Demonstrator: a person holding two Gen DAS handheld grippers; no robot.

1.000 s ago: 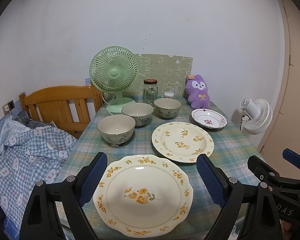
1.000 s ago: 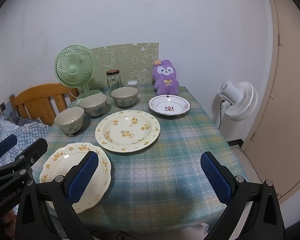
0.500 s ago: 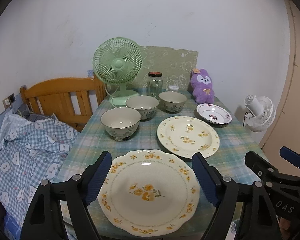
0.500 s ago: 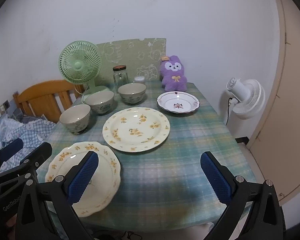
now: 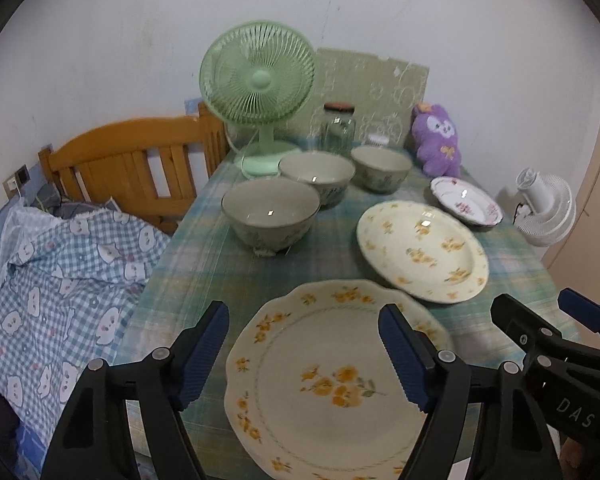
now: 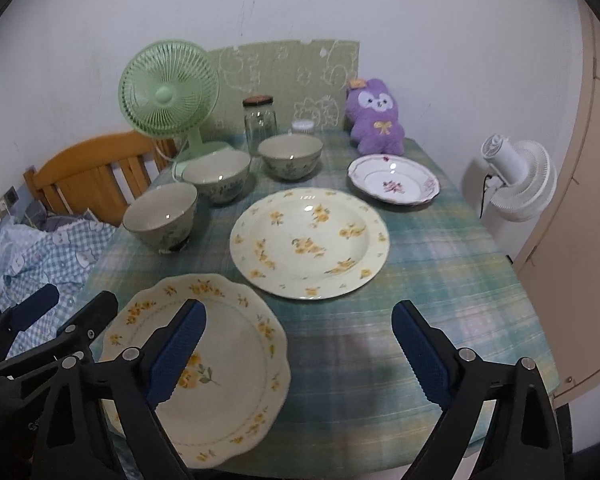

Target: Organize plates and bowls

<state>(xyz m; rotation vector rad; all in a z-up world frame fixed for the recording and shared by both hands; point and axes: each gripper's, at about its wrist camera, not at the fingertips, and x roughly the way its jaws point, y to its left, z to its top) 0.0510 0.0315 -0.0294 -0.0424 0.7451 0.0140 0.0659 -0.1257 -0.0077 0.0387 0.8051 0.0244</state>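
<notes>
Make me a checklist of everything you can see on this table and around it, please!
Surface: table with green plaid cloth.
Job's things: three bowls, scalloped plate, round yellow-flowered plate, small pink-flowered plate, all separate.
Clutter: green fan, glass jar, purple plush.
Grippers: left gripper and right gripper closing, holding nothing.
Cables: white fan's black cable.
Surroundings: wooden bed frame, checked bedding, white fan.
</notes>
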